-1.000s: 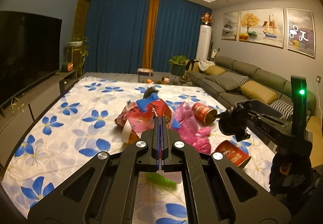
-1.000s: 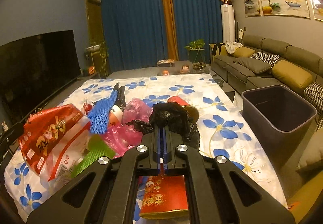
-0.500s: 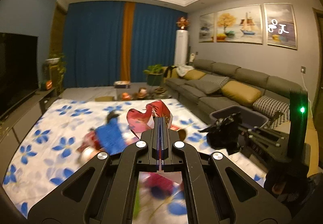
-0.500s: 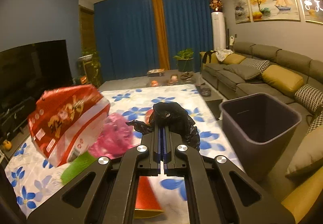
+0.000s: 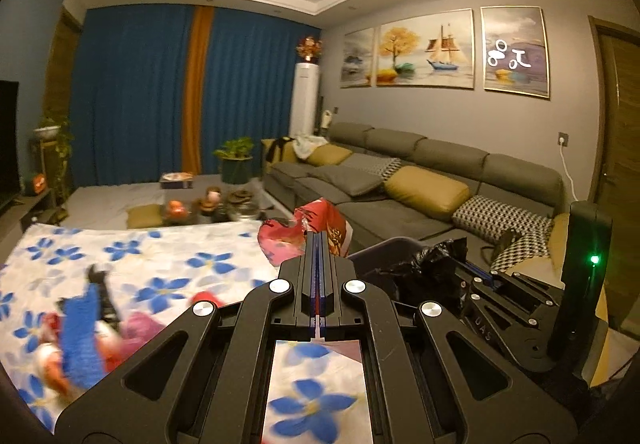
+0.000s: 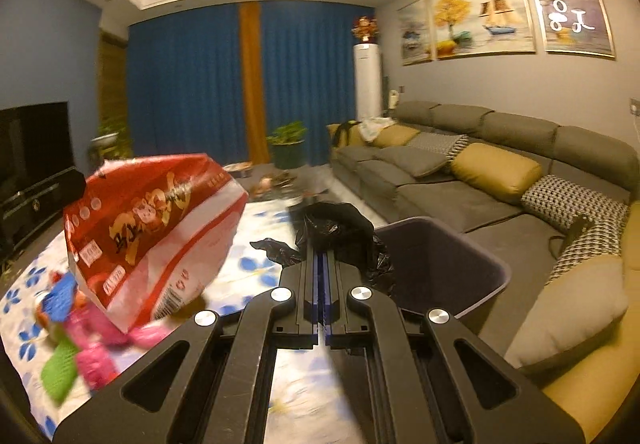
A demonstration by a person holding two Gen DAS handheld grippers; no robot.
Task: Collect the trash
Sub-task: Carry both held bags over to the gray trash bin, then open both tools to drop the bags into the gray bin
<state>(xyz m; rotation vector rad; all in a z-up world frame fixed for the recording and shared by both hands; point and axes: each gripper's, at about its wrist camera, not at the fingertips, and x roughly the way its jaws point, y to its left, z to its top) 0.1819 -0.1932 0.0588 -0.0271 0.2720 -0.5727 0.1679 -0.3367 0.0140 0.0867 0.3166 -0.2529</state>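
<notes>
Two black two-finger grippers are in use: the left gripper [image 5: 319, 244] and the right gripper [image 6: 321, 256]. One crinkled red-and-white snack bag [image 6: 152, 228] hangs at the left of the right wrist view. One crumpled black plastic bag [image 6: 340, 228] sits at frame centre. One dark grey plastic bin [image 6: 448, 264] stands right of centre. One white bedsheet printed with blue flowers [image 5: 152, 256] fills the lower left. Three framed paintings [image 5: 424, 48] hang in the upper right. Two mustard-yellow cushions [image 5: 426, 192] and two black-and-white houndstooth cushions [image 5: 496, 212] lie on one long grey sofa [image 5: 448, 160]. One white standing air conditioner [image 5: 304, 100] is at upper centre. The loose litter at lower left is too blurred to count.
</notes>
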